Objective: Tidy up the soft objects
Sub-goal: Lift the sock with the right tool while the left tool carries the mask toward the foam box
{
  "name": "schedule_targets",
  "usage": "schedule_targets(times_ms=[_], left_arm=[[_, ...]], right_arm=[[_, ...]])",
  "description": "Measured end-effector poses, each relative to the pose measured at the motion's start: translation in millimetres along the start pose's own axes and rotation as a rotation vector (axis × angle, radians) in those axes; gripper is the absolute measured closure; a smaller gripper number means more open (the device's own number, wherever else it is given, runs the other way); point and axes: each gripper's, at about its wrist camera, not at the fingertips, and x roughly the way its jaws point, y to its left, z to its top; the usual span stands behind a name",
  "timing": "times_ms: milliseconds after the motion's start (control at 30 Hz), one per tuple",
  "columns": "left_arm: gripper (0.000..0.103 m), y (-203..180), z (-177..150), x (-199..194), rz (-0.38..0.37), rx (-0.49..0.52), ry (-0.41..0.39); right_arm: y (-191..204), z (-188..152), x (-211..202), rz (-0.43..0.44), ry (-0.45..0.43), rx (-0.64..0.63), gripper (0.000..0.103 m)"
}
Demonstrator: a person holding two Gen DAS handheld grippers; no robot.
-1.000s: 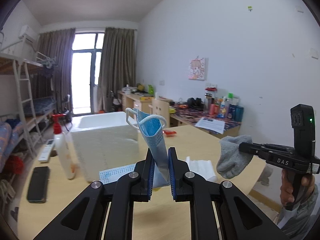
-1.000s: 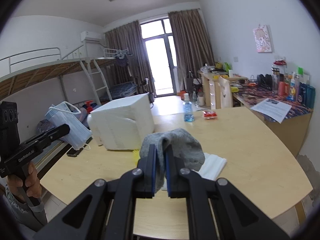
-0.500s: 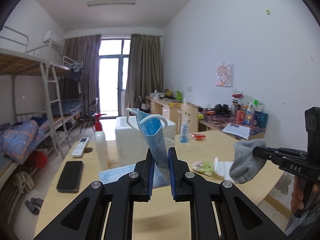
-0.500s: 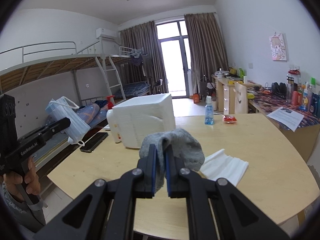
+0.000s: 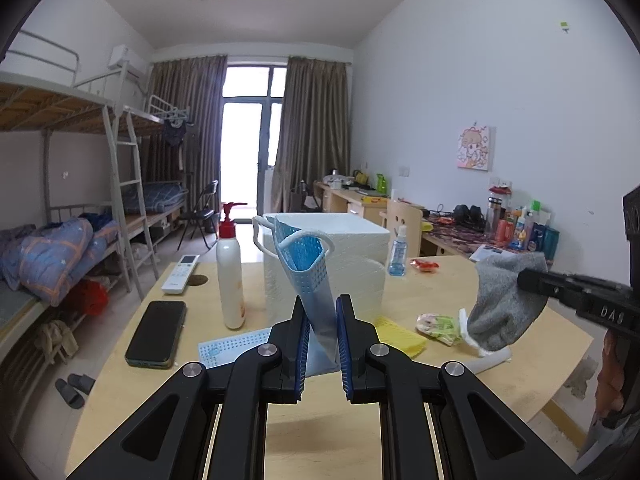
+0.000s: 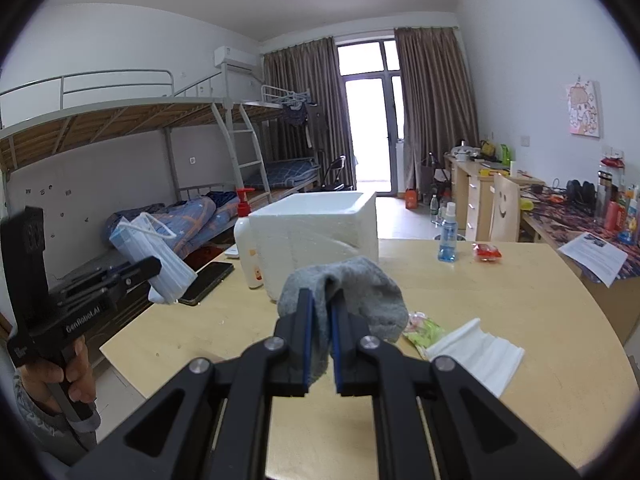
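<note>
A: Where are the soft things?
B: The blue face mask [image 5: 310, 272] stands up, pinched in the left gripper [image 5: 320, 344], above the table [image 5: 168, 392]. The grey sock [image 6: 352, 296] hangs clamped in the right gripper [image 6: 319, 344].
A: And around them?
B: A white foam box [image 5: 352, 256] sits behind, a lotion bottle [image 5: 230, 276] and a phone [image 5: 157, 332] to its left, a folded white cloth [image 6: 476, 350] near the sock.

Black grippers [image 5: 320, 340], apparently blue-padded fingers [image 6: 307, 340]
</note>
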Motion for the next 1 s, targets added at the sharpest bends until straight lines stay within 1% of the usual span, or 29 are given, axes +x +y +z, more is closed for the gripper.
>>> schedule_targets(times_ms=[167, 267, 433, 667, 1000], left_arm=[[0.088, 7, -10, 11, 0.015, -0.029, 0.013], [0.088, 8, -7, 20, 0.013, -0.03, 0.026], [0.088, 3, 10, 27, -0.004, -0.001, 0.025], [0.088, -1, 36, 32, -0.022, 0.047, -0.003], [0.088, 5, 70, 52, -0.046, 0.049, -0.008]], right_arm=[[-2, 12, 11, 0.009, 0.01, -0.007, 0.092], [-1, 19, 17, 0.01, 0.013, -0.029, 0.092], [-5, 26, 25, 0.016, 0.01, -0.027, 0.092], [-7, 34, 33, 0.012, 0.008, -0.014, 0.092], [-2, 50, 48, 0.005, 0.01, -0.023, 0.092]])
